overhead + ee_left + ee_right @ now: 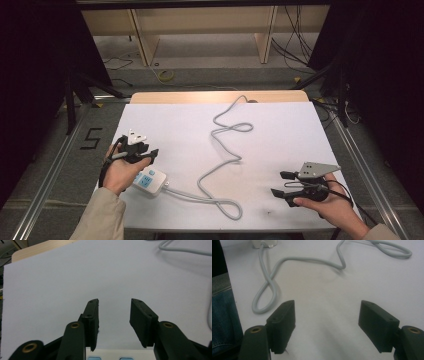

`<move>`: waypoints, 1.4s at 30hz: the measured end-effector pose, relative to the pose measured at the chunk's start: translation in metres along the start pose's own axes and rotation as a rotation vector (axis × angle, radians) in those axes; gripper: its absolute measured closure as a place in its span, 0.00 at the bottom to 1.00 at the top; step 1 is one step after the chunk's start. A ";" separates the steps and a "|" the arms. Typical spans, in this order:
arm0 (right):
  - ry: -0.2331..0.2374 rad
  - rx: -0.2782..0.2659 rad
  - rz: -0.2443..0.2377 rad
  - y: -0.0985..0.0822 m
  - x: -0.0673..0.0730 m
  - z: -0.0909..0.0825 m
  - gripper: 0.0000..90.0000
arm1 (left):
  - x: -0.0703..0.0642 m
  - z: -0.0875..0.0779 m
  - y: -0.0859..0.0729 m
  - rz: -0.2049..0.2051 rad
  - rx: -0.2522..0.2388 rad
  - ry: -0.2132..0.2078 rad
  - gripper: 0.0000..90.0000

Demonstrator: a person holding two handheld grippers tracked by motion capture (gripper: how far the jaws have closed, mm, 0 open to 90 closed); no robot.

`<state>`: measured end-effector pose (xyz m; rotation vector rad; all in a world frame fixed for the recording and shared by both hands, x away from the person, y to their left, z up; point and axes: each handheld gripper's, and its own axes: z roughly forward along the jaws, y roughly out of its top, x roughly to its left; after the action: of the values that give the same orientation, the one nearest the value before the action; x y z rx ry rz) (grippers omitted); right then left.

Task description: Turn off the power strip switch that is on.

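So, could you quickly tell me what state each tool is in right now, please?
Left tool: open, nothing between its jaws; the power strip lies just beneath it.
Right tool: open wide, holding nothing.

Glossy white plastic power strip point(149, 180), matt sheet point(280, 135).

A white plastic power strip with blue sockets point(149, 181) lies flat at the desk's near-left, its grey cable point(220, 165) snaking away.

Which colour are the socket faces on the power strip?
Light blue, set in the white power strip; it shows best in the high view.
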<state>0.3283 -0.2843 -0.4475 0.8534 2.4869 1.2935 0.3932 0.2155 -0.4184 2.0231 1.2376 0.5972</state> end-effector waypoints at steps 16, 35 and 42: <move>0.000 0.000 0.001 0.000 -0.001 0.000 0.33 | -0.033 0.003 0.006 0.094 -0.084 -0.127 0.34; 0.002 0.002 0.003 -0.001 -0.002 0.000 0.32 | -0.070 0.002 -0.006 0.204 -0.144 -0.208 0.22; 0.000 -0.001 0.004 -0.001 -0.002 0.001 0.32 | -0.073 0.001 -0.017 0.231 -0.117 -0.192 0.19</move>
<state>0.3297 -0.2856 -0.4489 0.8590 2.4855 1.2959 0.3517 0.1553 -0.4347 2.0846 0.8459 0.5542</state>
